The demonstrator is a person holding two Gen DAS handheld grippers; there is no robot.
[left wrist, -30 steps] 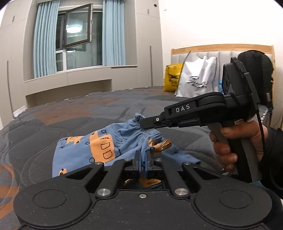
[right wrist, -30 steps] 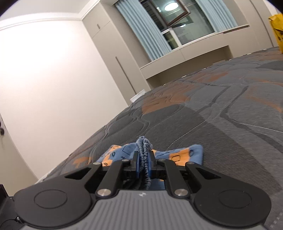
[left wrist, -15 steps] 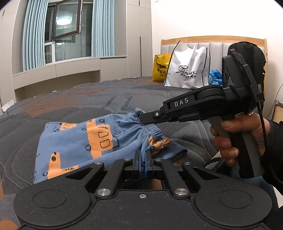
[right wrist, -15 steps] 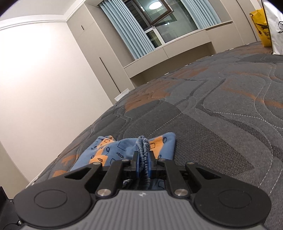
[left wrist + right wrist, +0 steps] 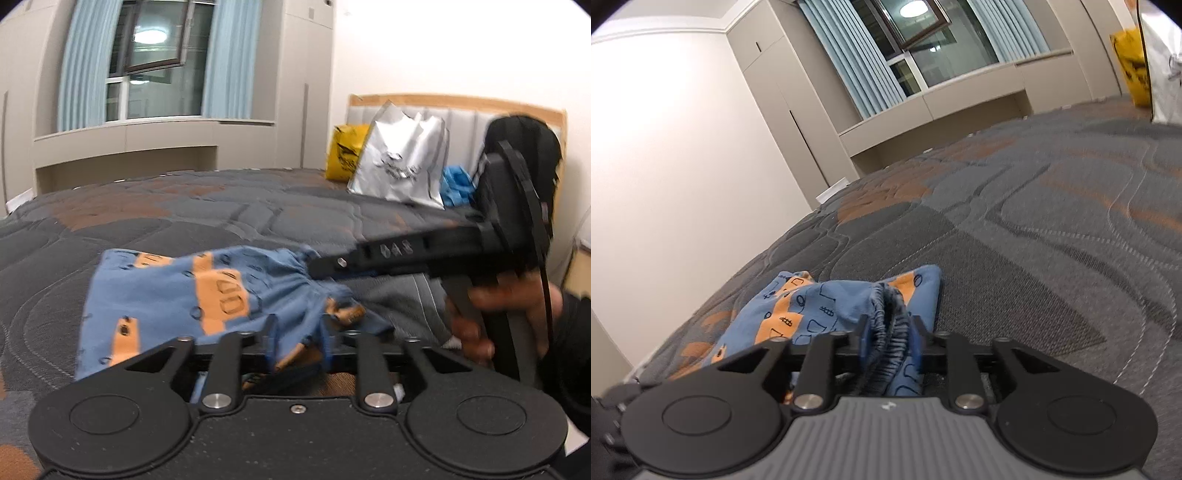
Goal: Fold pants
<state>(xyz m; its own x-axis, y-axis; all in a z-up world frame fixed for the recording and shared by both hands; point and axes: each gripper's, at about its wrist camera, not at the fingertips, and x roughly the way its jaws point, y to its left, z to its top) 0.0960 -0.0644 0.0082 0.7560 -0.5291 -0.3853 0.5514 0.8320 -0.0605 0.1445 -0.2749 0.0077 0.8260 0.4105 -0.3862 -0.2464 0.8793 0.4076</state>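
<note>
Small blue pants [image 5: 166, 295] with orange vehicle prints lie folded on the quilted bed [image 5: 258, 214]. My left gripper [image 5: 298, 332] sits low at their near edge. Its jaws are opening, and loose cloth lies between the fingers without being pinched. My right gripper [image 5: 317, 267], held by a hand [image 5: 517, 306], reaches in from the right to the gathered waistband. In the right wrist view the pants [image 5: 798, 306] lie on the bed, and the right gripper [image 5: 889, 332] is opening. The bunched elastic waistband [image 5: 890, 325] still rests between its parted fingers.
A silver-white bag [image 5: 402, 166], a yellow bag [image 5: 343, 155], something blue [image 5: 456, 184] and a black backpack [image 5: 524, 140] stand against the headboard [image 5: 461, 101] at the far right. Grey and orange mattress [image 5: 1034, 258] stretches beyond the pants. A window and cabinets line the far wall.
Both grippers were shut on the pants' waistband edge; now their fingers have spread apart and the cloth sits loose between them. The pants have settled flatter on the bed.
</note>
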